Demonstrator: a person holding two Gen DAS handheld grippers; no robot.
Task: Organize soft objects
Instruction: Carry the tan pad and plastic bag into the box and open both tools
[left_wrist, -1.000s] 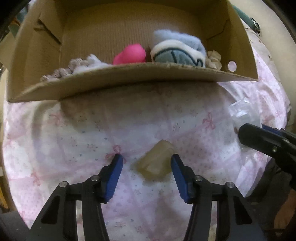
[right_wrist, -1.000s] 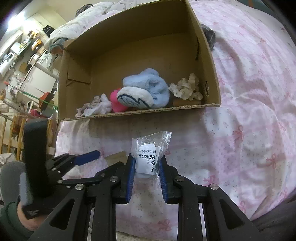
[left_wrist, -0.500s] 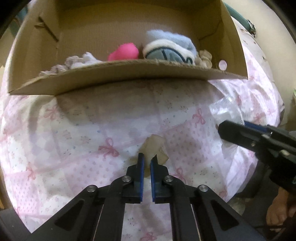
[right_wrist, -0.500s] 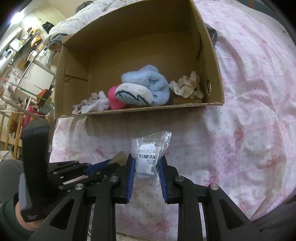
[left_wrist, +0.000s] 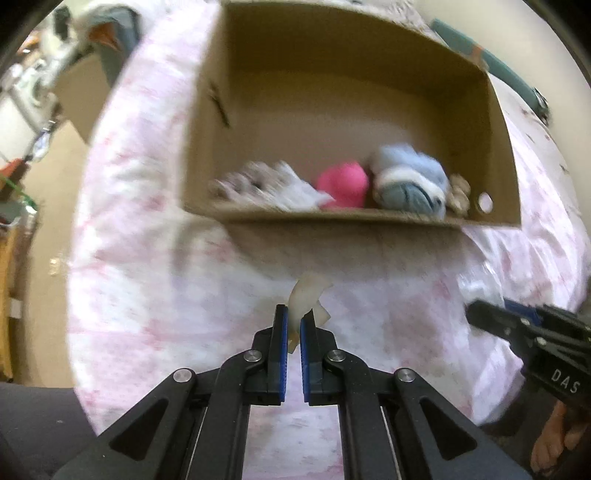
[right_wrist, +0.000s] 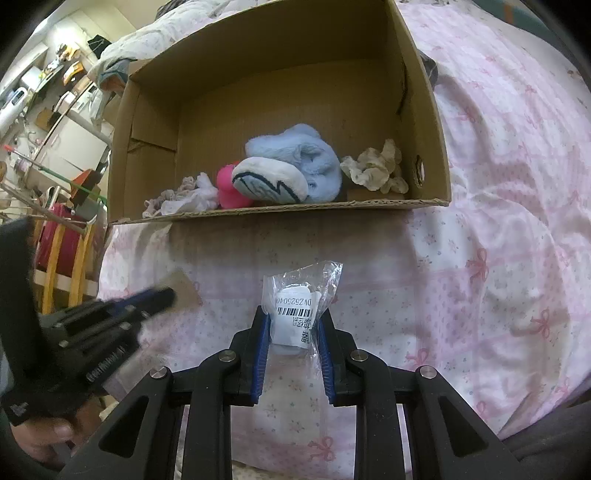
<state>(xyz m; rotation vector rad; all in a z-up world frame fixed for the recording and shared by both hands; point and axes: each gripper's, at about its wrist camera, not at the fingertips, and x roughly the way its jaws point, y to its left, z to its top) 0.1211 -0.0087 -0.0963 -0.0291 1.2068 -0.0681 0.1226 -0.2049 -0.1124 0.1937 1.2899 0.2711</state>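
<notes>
My left gripper (left_wrist: 292, 320) is shut on a small beige soft piece (left_wrist: 307, 295) and holds it above the pink bedspread, in front of the cardboard box (left_wrist: 332, 218). It also shows in the right wrist view (right_wrist: 155, 297) with the beige piece (right_wrist: 184, 290). My right gripper (right_wrist: 291, 321) is shut on a clear plastic packet with a barcode label (right_wrist: 300, 306). The box (right_wrist: 280, 212) holds a blue plush slipper (right_wrist: 291, 170), a pink soft thing (right_wrist: 231, 190), a whitish cloth (right_wrist: 184, 194) and a cream scrunchie (right_wrist: 375, 170).
The box lies on a bed with a pink bow-print cover (right_wrist: 498, 240). Left of the bed stand wooden furniture and a red item (right_wrist: 59, 240). The right gripper's body shows at the right of the left wrist view (left_wrist: 532, 332).
My left gripper closed on the beige piece and lifted it off the cover, swinging left and up. My right gripper stays shut on the packet, nearly still.
</notes>
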